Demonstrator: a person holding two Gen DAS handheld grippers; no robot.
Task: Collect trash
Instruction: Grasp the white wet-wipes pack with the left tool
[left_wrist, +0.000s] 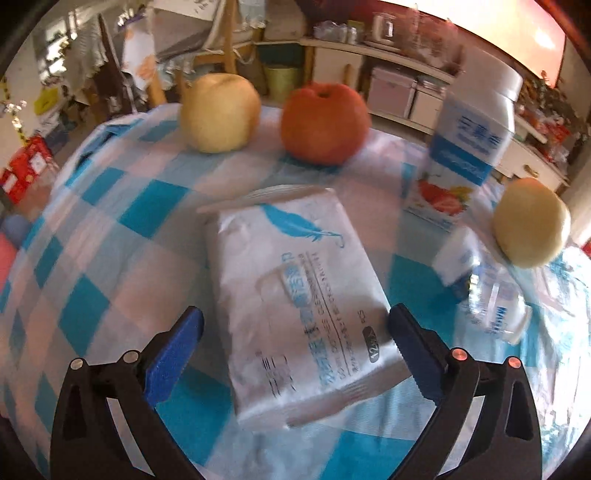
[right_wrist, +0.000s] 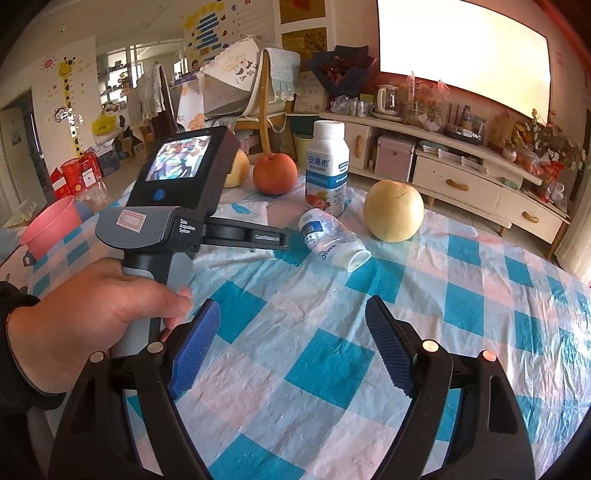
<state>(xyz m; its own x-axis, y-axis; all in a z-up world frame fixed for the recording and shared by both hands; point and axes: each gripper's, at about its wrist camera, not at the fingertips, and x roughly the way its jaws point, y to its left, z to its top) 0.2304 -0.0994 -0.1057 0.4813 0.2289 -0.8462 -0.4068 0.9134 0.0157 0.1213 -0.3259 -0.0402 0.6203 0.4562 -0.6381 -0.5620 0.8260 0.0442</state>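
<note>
White wipes pack (left_wrist: 299, 295) lying flat, small bottle (right_wrist: 330, 238) toppled, seemingly empty

Tabletop (right_wrist: 461, 295) in blue-checked cloth, wet-wipes pack (left_wrist: 299, 299), two pears (right_wrist: 393, 210), apple (right_wrist: 275, 173), upright yogurt bottle (right_wrist: 327, 170), toppled bottle (right_wrist: 332, 240)

Upright bottle (right_wrist: 327, 168) read 安慕希; the wipes pack (left_wrist: 301, 295) showed "PCS"; the handheld device (right_wrist: 173, 206) said "Data", rest too blurry.

Bare checked cloth (right_wrist: 295, 369) before fallen bottle (right_wrist: 332, 240)
</note>
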